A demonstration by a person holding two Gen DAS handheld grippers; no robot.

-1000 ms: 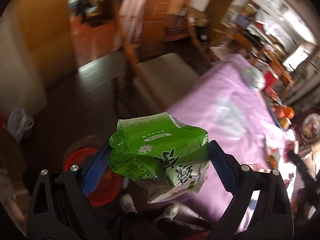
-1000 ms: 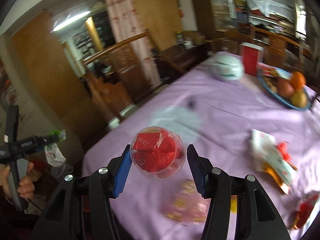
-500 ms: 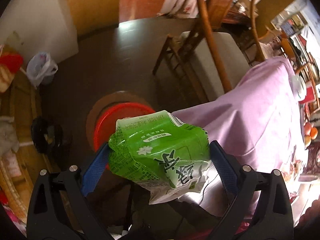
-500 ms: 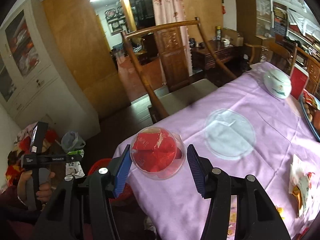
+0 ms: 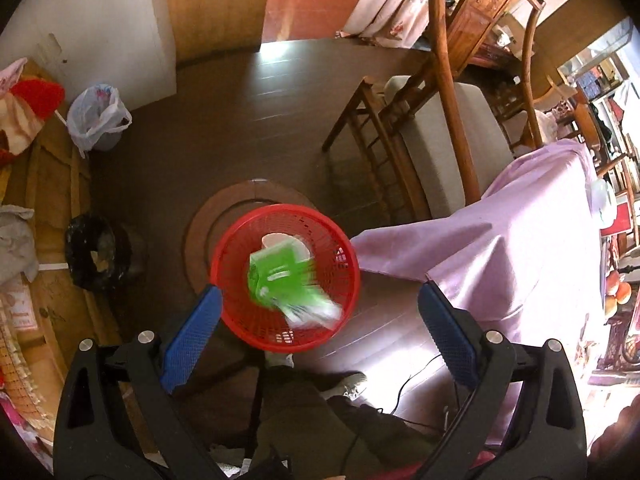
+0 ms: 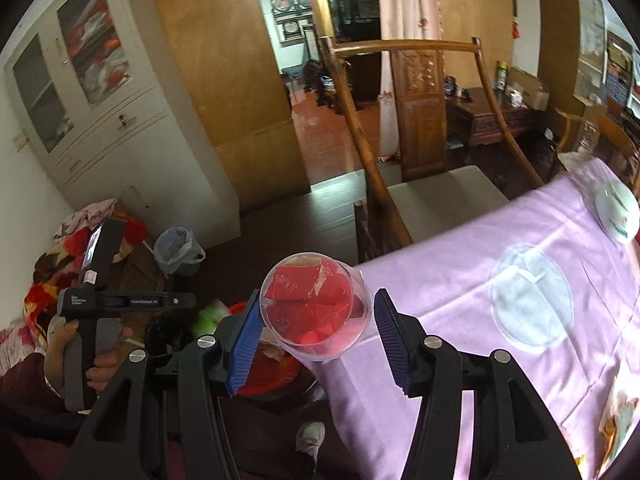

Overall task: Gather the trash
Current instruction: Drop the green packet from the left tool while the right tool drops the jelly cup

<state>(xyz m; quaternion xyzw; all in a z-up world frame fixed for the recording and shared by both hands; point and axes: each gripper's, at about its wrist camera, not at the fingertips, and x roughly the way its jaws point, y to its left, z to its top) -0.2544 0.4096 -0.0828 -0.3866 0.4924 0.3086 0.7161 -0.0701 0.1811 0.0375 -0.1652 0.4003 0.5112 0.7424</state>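
1. A dark wood floor (image 5: 248,120) is seen, with a wooden chair (image 5: 436,128) beside a tabletop (image 6: 480,280) draped in lilac cloth.
2. The left gripper (image 5: 320,320) is spread wide and empty; the green carton (image 5: 284,276), motion-blurred, is seen over the red basket (image 5: 236,308) on the floor.
3. A clear cup (image 6: 316,308) stuffed with red wrappers is clamped in the right gripper (image 6: 316,340).
4. No writing can be read.
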